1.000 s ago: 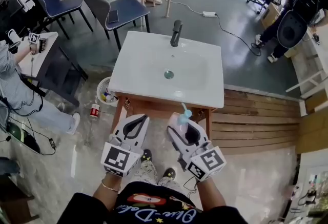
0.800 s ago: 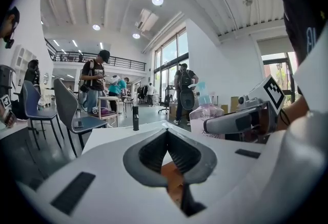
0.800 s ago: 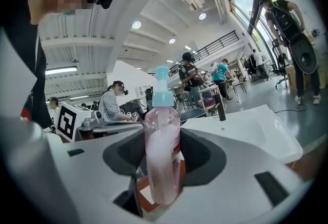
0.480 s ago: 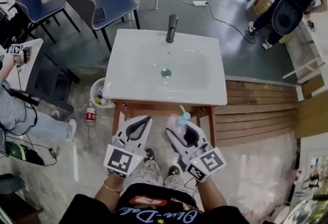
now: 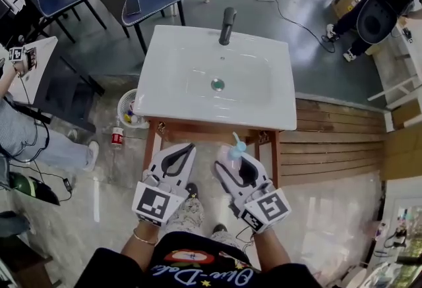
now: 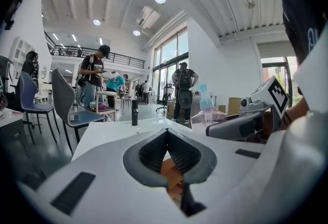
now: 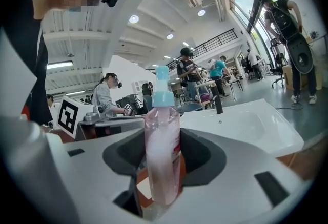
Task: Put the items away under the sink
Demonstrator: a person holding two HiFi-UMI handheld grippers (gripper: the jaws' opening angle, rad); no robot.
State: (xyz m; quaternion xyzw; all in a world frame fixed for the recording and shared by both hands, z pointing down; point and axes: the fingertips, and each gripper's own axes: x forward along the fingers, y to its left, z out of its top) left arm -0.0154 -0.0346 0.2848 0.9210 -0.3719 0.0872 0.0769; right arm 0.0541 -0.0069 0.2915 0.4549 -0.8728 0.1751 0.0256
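A clear pink spray bottle (image 5: 235, 149) with a pale blue top stands upright between the jaws of my right gripper (image 5: 234, 160), which is shut on it. In the right gripper view the bottle (image 7: 163, 151) fills the middle of the jaws. Beside it, my left gripper (image 5: 187, 148) is shut with nothing in it, and its tips meet in the left gripper view (image 6: 166, 131). Both grippers hang side by side just in front of the white sink (image 5: 165, 105), near its wooden frame (image 5: 153, 143). The space under the sink is hidden from the head view.
A black faucet (image 5: 227, 25) stands at the sink's far edge. On the floor to the left are a small white basket (image 5: 131, 111) with items and a red can (image 5: 118, 139). Wooden decking (image 5: 336, 142) lies to the right. Chairs and people stand farther off.
Both grippers have sunk a little together in front of the sink, with the bottle still held in the right one. The left jaws stay shut.
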